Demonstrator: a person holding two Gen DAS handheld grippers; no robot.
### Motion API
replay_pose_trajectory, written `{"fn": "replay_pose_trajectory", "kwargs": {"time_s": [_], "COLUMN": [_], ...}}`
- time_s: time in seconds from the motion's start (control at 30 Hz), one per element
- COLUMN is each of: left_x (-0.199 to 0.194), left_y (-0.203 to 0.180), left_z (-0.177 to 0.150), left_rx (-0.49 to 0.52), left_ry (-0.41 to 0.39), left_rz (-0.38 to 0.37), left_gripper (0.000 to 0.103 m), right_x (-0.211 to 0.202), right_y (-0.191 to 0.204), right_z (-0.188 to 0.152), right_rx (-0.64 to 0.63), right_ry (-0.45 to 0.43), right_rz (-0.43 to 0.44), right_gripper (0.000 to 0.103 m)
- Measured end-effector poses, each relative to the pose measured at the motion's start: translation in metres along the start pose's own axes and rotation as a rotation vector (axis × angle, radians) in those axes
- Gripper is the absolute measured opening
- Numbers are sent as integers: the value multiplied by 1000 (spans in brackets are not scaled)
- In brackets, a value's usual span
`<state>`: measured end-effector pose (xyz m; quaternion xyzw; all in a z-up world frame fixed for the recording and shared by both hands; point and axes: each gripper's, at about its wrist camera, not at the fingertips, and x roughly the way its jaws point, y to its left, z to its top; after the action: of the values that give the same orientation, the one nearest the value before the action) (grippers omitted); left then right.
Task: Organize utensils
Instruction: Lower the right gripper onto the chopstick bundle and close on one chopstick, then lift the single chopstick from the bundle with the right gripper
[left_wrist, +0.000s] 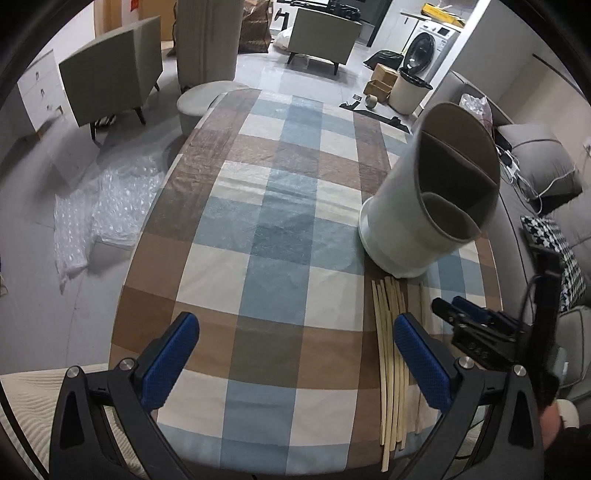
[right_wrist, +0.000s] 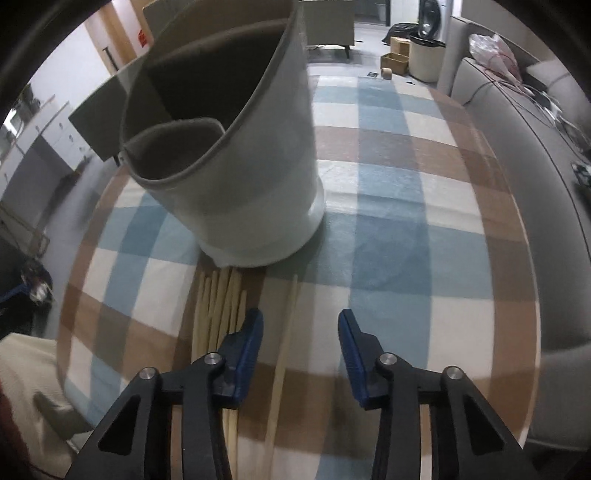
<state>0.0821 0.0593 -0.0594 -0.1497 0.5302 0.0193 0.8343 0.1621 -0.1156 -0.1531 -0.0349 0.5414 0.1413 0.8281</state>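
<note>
A grey utensil holder (left_wrist: 406, 221) (right_wrist: 258, 177) with inner dividers stands on the checked tablecloth (left_wrist: 273, 236), and its compartments look empty. Just in front of it lies a bundle of several pale wooden chopsticks (left_wrist: 391, 369) (right_wrist: 216, 310). A single chopstick (right_wrist: 285, 347) lies a little apart to their right. My right gripper (right_wrist: 300, 317) (left_wrist: 452, 308) hangs low over it with the jaws partly apart. The stick runs between the pads, nearer the left one, and neither pad presses on it. My left gripper (left_wrist: 295, 325) is wide open over bare cloth, left of the bundle.
The table's rounded edge (right_wrist: 532, 295) runs close on the right, with a grey sofa (right_wrist: 517, 122) beyond it. Armchairs (left_wrist: 110, 70) and bubble wrap (left_wrist: 96, 206) are on the floor to the left. A bin (left_wrist: 408, 92) and boxes stand far back.
</note>
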Motion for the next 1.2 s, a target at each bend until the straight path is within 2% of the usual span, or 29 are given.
{"fn": "replay_pose_trajectory", "kwargs": {"time_s": [0.13,0.27,0.47,0.57,0.8,0.93,1.2], "left_x": [3,6,11,14,29,40,60], "left_y": [3,10,14,15,8,-4,-25], "left_z": [4,9,11,10,3,-3,-15], "left_rx": [-5,-24,-34,-33,-10,20,38], "left_ry": [4,9,19,27,87,137,217], "left_rz": [-2,-8,0,9,0,-19,-37], "left_gripper": [102,102,102,102,102,96,95], "right_x": [16,23,21,19,4,-12,-42], "right_y": [4,7,25,31,8,-9,-54], "right_z": [0,-4,-6,-9,-14,-15,-14], "right_rx": [-7,-6,-85,-118,29,121,352], "right_ry": [14,10,-12,-24,-31,-71,-130], "right_rz": [-35,-65,-127,-146,-56,8,154], "right_gripper": [38,27,6,4,4,4,4]}}
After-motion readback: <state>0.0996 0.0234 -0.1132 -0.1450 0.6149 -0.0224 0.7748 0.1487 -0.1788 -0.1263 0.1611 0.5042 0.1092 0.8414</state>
